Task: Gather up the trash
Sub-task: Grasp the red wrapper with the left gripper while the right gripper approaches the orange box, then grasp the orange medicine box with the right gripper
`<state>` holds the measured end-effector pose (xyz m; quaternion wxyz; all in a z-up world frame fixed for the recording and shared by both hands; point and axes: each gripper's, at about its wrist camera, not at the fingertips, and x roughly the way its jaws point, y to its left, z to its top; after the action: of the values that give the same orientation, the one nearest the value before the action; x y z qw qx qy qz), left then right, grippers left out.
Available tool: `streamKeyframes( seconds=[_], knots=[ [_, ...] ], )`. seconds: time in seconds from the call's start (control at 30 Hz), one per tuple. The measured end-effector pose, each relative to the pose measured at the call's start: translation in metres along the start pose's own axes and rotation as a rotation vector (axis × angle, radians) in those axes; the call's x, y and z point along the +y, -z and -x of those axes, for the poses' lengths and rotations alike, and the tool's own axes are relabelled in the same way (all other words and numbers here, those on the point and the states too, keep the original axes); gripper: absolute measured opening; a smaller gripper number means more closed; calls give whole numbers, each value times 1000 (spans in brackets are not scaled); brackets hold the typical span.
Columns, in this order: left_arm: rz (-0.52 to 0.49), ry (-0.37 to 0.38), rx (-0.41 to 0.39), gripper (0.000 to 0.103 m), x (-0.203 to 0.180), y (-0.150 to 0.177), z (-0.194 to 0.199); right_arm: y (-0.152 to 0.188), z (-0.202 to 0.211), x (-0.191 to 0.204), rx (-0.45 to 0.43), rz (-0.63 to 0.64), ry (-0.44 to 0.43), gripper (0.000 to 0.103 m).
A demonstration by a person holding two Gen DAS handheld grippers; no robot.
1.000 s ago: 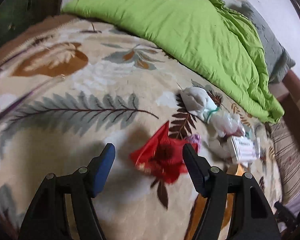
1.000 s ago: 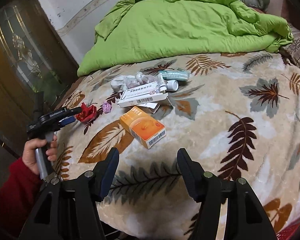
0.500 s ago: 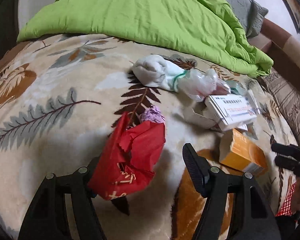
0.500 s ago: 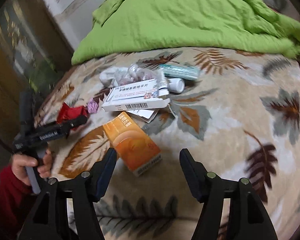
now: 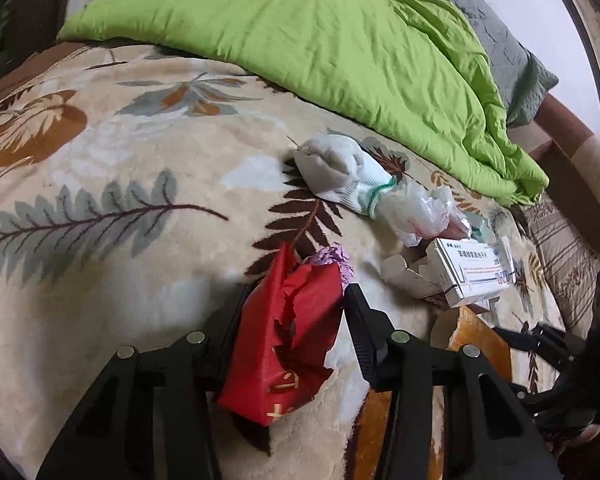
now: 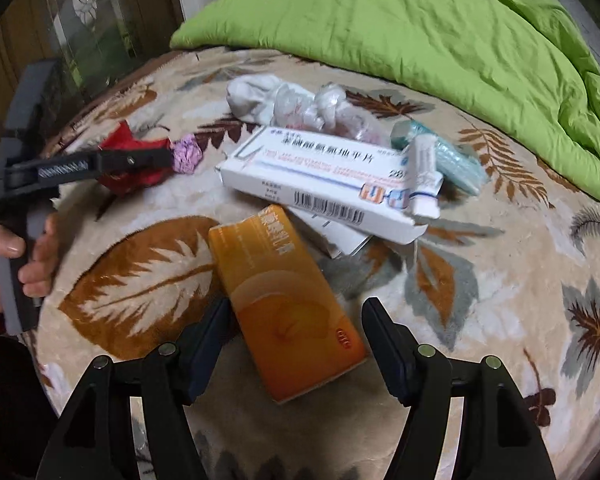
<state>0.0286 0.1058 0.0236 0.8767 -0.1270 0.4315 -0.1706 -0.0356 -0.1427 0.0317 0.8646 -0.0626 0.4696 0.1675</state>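
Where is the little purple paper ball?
In the right wrist view the purple paper ball lies on the leaf blanket, left of the white box, beside the red wrapper.

A crumpled red wrapper (image 5: 288, 340) with gold marks stands tilted at the near left of the heap, a purple wad (image 5: 332, 258) touching its far side. Farther off lie a white sock (image 5: 336, 172) and clear plastic (image 5: 420, 212). To the right a white box (image 6: 324, 180) rests over an open carton, with a tube (image 6: 422, 176) and a teal packet (image 6: 448, 160). Nearest lies an orange box (image 6: 288, 304), flat and askew.
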Motion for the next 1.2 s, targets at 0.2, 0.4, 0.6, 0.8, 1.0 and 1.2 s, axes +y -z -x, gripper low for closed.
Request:
streamKeyframes(
  seconds=[0.2,0.4,0.6,0.8,1.0,1.2],
  knots=[
    [0,-28,-15,42,-4,5,15,9,10,10,-12,-55,17,58],
    [-41,-16,-65,42,-27,15,47,20,45,26,-86,-105,35,57],
    [-112,-33,-136,42,-61,31,81,35,82,27,-170,-175,48,56],
    [-152,-9,-162,42,-86,52,98,59,111,22,-253,-284,72,56],
    [-181,3,-146,42,-104,73,101,76,129,13,-323,-362,97,56],
    [-274,-31,-175,42,-125,86,101,83,134,12,-344,-383,100,56]
  ],
)
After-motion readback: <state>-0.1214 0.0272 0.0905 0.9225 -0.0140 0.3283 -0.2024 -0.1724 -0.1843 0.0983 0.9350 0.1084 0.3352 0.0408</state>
